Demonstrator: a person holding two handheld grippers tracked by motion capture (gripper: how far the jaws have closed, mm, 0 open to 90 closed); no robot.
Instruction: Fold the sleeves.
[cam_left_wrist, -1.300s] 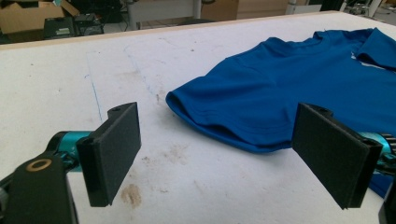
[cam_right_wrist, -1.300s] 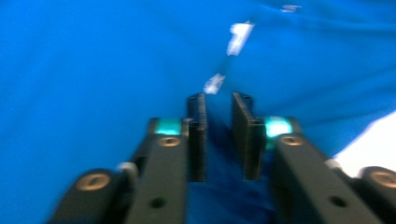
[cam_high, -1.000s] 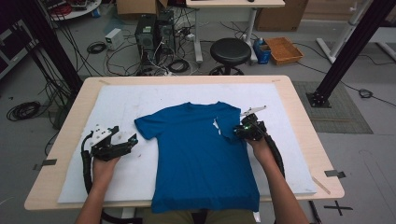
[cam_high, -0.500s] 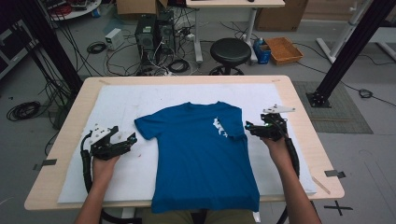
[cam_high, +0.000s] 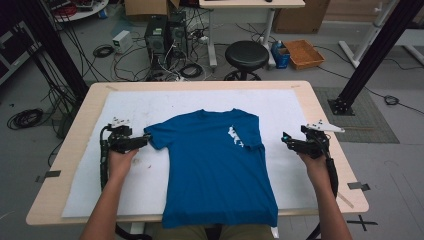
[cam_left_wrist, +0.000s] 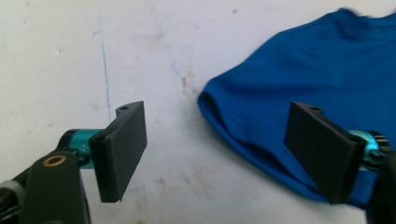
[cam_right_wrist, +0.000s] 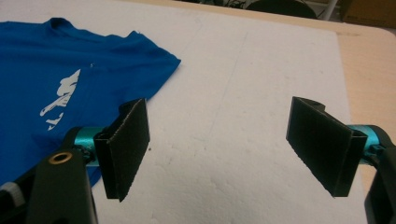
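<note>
A blue T-shirt (cam_high: 215, 165) with a small white print lies flat on the white sheet (cam_high: 150, 105), its hem over the near table edge. My left gripper (cam_high: 146, 139) is at the tip of the left sleeve. Its jaws have just been closing a little but stand wide. In the left gripper view the sleeve edge (cam_left_wrist: 243, 126) lies between the left gripper's (cam_left_wrist: 217, 121) jaws, unpressed. My right gripper (cam_high: 287, 141) hovers over bare sheet to the right of the shirt. In the right gripper view the right gripper's (cam_right_wrist: 219, 116) jaws have just been opening, nothing between them, and the shirt (cam_right_wrist: 46, 70) lies off to the left.
The wooden table (cam_high: 325, 125) shows bare rim around the sheet. Behind it on the floor stand a black stool (cam_high: 246, 52), computer towers (cam_high: 157, 35) with tangled cables, and a cardboard tray (cam_high: 303, 52). A black frame post (cam_high: 370, 55) rises at the right.
My right gripper let go of the right sleeve, opened and drew away to the right. My left gripper moved forward to the left sleeve tip.
</note>
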